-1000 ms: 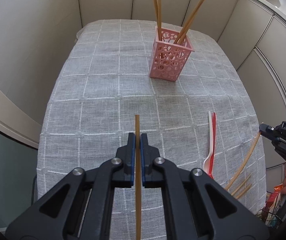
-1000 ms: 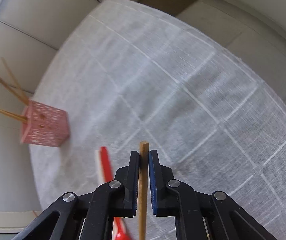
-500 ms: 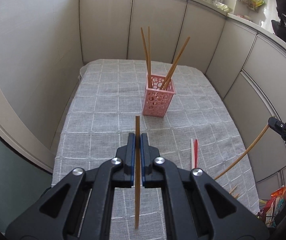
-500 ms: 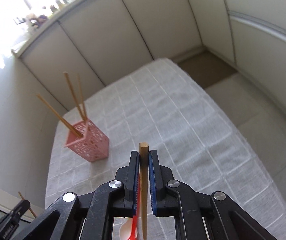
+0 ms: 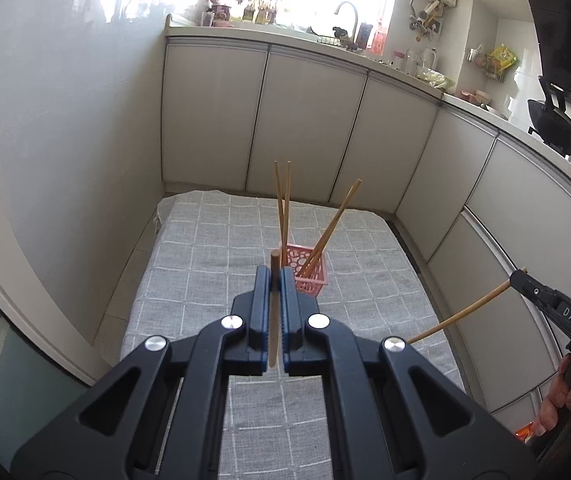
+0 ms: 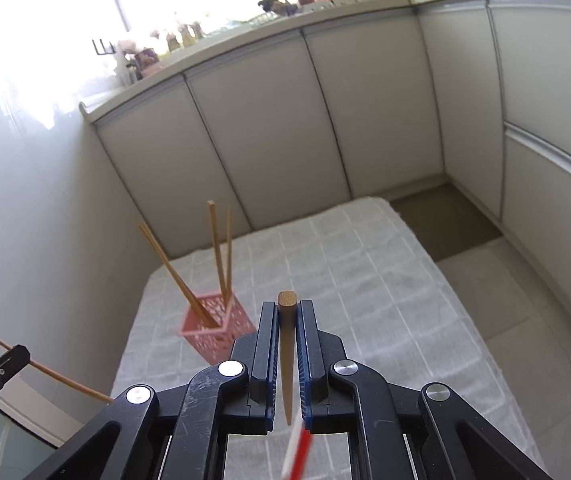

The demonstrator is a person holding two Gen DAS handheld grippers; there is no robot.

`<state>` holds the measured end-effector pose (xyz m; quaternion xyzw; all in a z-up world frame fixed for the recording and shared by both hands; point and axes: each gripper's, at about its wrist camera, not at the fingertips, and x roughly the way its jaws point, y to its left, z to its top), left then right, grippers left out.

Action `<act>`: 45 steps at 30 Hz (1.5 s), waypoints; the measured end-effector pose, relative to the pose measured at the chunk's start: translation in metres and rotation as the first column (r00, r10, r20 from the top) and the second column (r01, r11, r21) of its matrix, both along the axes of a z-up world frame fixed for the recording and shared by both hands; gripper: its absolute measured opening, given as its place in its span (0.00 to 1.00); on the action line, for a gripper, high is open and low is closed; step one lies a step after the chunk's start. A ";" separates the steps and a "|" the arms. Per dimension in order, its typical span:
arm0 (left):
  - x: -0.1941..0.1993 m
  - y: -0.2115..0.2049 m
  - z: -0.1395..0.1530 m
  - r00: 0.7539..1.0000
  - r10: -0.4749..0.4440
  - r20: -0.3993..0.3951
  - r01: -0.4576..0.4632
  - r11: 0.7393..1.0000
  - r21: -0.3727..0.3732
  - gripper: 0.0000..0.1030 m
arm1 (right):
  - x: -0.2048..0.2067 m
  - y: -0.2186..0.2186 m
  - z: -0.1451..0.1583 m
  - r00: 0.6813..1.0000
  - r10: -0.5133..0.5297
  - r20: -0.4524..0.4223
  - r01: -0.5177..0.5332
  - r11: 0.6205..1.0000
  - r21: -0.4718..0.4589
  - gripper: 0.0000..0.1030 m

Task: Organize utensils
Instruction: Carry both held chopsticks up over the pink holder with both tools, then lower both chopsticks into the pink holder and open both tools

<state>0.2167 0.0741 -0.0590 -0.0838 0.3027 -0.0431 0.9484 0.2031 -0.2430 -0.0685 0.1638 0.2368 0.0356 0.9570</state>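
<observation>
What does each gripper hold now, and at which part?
Left gripper: one chopstick, near its thick end. Right gripper: another chopstick, also near its thick end.

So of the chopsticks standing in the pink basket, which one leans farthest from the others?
The single chopstick tilted toward the right in the left wrist view. The other two stand nearly upright, close together in the pink basket.

Readable at right edge of the left wrist view: "DAS", in pale capitals on the black body of the right gripper (image 5: 525, 282). At lower left edge of the right wrist view: partly cut-off lettering, roughly "oboLA", on the black body of the left gripper (image 6: 19, 354). Elsewhere nothing legible; packets and bottles on the counter (image 5: 405, 74) too small to read.
</observation>
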 end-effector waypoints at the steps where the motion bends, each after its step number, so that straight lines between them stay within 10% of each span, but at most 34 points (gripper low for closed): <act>1: 0.004 -0.001 0.003 1.000 -0.001 0.004 0.001 1.000 0.003 0.05 | 0.003 0.001 0.005 1.000 0.005 0.010 -0.005 1.000 0.000 0.07; 21: 0.097 -0.048 0.031 0.990 -0.040 0.133 0.031 0.997 0.068 0.05 | 0.101 0.027 0.044 0.994 0.083 0.076 -0.085 0.996 0.028 0.08; 45: 0.156 -0.019 -0.050 0.997 -0.015 -0.079 0.010 0.998 -0.059 0.16 | 0.155 0.070 0.001 0.987 0.159 -0.013 -0.160 0.986 -0.042 0.08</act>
